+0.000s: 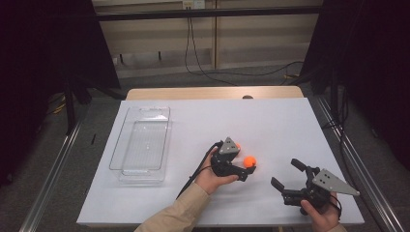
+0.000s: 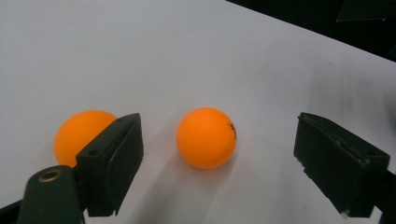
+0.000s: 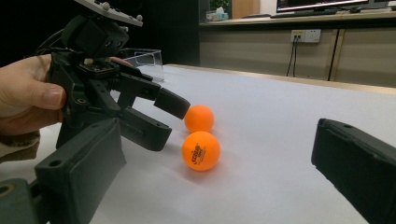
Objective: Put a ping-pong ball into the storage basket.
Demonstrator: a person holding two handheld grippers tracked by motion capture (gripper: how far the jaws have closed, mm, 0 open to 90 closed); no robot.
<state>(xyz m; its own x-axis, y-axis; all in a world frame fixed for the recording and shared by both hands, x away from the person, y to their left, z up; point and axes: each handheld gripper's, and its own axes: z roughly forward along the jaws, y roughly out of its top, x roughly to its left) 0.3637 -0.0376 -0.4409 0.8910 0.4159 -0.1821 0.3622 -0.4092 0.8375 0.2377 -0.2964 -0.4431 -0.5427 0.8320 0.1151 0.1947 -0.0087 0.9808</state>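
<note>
Two orange balls lie on the white table. The nearer ball (image 1: pixel 249 161) (image 2: pixel 206 137) (image 3: pixel 201 150) sits on the table between the jaws of my left gripper (image 1: pixel 244 159) (image 2: pixel 219 140) (image 3: pixel 161 116), which is open and not touching it. The second ball (image 1: pixel 238 145) (image 2: pixel 79 135) (image 3: pixel 199 117) rests just outside one jaw, partly hidden by it. My right gripper (image 1: pixel 285 173) (image 3: pixel 219 177) is open with nothing in it, near the front right of the table, its jaws pointing toward the balls and the left gripper.
A clear plastic tray (image 1: pixel 142 142) (image 3: pixel 147 58) with nothing in it lies at the table's left side. The white sheet (image 1: pixel 270 116) covers the table; dark curtains and metal rails flank both sides.
</note>
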